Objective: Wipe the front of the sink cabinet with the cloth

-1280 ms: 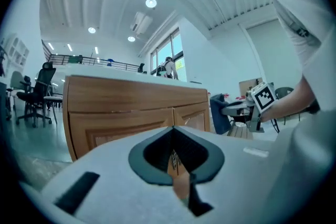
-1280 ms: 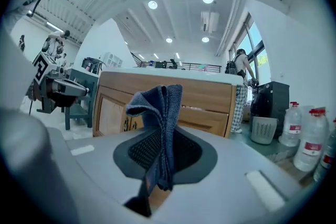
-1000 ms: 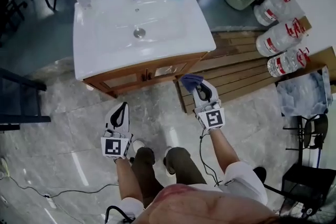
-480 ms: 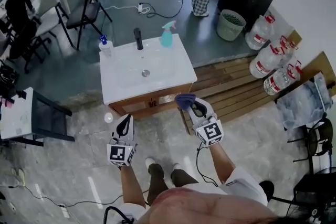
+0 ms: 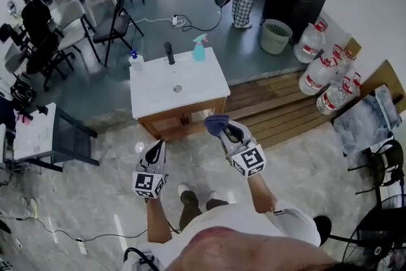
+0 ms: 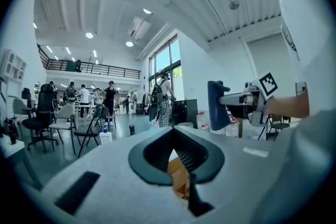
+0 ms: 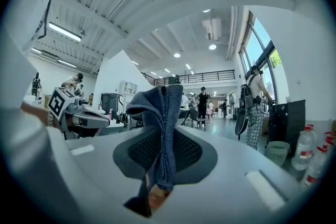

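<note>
sink cabinet now smaller, farther from both grippers; right gripper at centre pinches blue cloth; left gripper lower left, jaws together, empty.

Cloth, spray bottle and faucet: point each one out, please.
cloth [image 7: 160, 131]: right gripper view, middle of the folded blue fabric.
spray bottle [image 5: 199, 52]: head view, its teal body.
faucet [image 5: 169, 52]: head view, its black upright column.

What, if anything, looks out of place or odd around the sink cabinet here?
Nothing stands out. The white-topped wooden sink cabinet looks intact and square; the blue cloth sits bunched in the right gripper, clear of it.
</note>
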A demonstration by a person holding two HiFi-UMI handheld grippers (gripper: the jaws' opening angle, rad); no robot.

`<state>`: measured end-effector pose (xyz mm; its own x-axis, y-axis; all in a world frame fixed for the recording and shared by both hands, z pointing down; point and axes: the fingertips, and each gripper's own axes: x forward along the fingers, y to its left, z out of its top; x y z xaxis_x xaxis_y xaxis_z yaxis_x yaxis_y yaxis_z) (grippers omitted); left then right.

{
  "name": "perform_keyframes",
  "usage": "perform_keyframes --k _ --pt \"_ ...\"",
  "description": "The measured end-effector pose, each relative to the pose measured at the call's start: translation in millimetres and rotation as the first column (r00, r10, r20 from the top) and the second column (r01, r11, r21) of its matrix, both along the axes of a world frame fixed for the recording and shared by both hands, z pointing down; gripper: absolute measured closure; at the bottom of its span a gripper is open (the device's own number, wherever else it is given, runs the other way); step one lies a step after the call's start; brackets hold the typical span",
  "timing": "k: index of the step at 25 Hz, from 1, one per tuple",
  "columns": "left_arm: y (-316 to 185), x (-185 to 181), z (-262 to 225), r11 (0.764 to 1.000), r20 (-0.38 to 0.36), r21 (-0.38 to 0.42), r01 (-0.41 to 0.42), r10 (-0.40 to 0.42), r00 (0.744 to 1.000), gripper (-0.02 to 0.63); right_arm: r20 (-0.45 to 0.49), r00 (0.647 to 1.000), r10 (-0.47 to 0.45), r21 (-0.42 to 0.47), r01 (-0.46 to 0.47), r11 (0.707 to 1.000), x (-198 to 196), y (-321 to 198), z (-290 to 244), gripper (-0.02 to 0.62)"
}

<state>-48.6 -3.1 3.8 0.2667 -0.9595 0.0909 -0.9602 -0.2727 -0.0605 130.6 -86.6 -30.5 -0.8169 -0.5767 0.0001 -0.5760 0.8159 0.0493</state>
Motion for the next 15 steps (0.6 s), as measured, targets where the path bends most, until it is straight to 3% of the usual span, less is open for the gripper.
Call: perform_keyframes --k 3,7,15 --pt "21 -7 -11 0.999 0.009 0.006 0.034 -0.034 0.999 0.6 -0.004 1.0 -0.015 0.033 0.015 0.999 12 16 -18 0.525" --pt "34 -13 -24 0.996 -0.073 0.055 0.072 -0.067 0.995 0.6 0.008 1.0 0.0 0.052 0.0 0.999 24 23 -29 0.525" --pt "35 1 -26 0.999 -0.117 0.039 0.025 -0.02 0.993 0.601 0.039 0.999 0.022 -0.028 -0.021 0.999 30 34 -17 0.526"
